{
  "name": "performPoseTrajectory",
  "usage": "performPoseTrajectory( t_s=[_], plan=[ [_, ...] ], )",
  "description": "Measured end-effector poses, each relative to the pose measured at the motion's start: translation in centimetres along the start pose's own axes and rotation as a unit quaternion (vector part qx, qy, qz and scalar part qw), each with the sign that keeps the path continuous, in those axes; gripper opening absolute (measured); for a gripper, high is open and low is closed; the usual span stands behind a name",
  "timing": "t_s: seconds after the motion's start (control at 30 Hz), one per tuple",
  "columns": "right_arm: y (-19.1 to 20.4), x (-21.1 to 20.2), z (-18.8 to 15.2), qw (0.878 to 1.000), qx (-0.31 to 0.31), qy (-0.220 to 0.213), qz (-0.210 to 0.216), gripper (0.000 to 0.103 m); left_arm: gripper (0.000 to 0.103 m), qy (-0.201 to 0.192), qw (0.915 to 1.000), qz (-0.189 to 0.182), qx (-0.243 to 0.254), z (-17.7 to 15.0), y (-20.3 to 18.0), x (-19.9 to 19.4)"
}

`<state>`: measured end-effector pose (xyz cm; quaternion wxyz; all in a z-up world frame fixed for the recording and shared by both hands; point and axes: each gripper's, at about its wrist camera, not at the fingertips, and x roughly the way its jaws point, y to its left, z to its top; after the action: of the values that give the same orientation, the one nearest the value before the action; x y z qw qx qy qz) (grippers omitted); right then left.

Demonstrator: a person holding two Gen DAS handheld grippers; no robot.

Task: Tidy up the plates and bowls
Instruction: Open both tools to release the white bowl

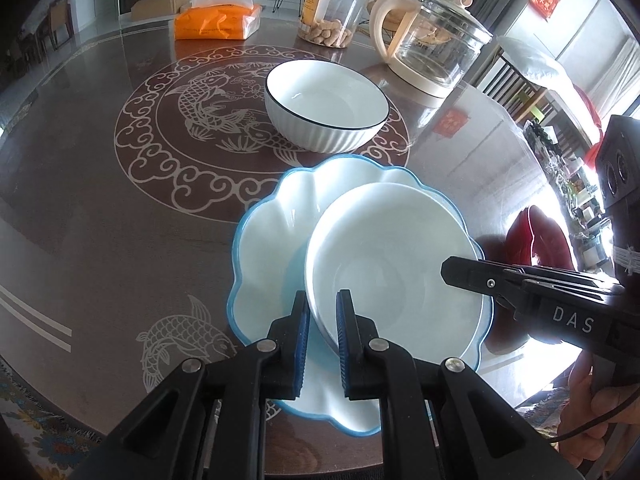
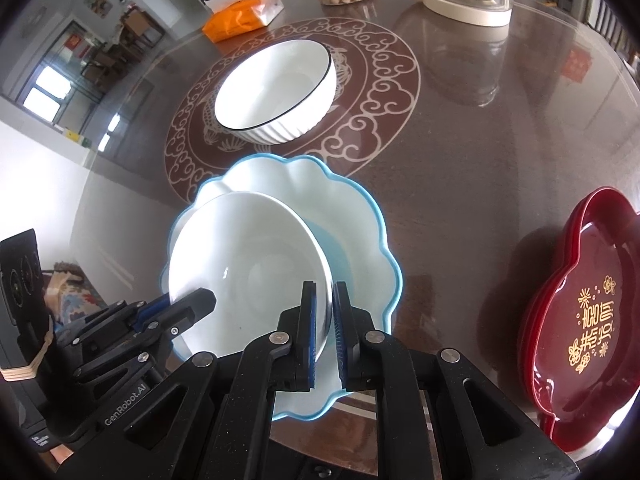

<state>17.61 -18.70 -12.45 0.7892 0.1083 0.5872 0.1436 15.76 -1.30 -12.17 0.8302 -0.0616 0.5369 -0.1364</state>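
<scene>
Glossy brown table (image 1: 100,200) with fish motifs fills a bright room; both tongs, left (image 1: 323,308) and right (image 2: 325,300), pinch opposite rims of a white bowl (image 1: 392,264) over the scalloped plate (image 1: 264,248); beyond them sits a ribbed bowl (image 1: 326,114).

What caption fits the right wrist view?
Both tools, right and left, grip the plain white bowl on the blue-rimmed scalloped plate; black-rimmed bowl behind.
</scene>
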Motion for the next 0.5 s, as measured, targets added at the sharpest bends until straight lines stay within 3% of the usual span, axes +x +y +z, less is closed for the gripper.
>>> performPoseTrajectory(
  t_s=[0.17,0.33,0.43,0.5],
  plan=[
    [-0.2,0.1,-0.2,1.000,0.003,-0.019,0.009,0.020,0.021,-0.009,0.9999,0.010,0.006,0.2,-0.2,-0.3],
    [0.1,-1.8,-0.6,0.997,-0.004,-0.074,0.005,0.039,0.075,-0.079,0.9960,0.043,-0.004,0.0,-0.1,-3.1],
    [0.7,-4.1,-1.4,0.992,-0.011,-0.126,-0.003,0.056,0.081,-0.122,0.9905,0.062,0.006,-0.2,-0.4,-5.0],
    [1.7,-5.5,-2.3,0.986,-0.028,-0.163,-0.030,0.060,0.083,-0.135,0.9885,0.067,0.011,-0.4,-0.5,-5.9]
  ],
)
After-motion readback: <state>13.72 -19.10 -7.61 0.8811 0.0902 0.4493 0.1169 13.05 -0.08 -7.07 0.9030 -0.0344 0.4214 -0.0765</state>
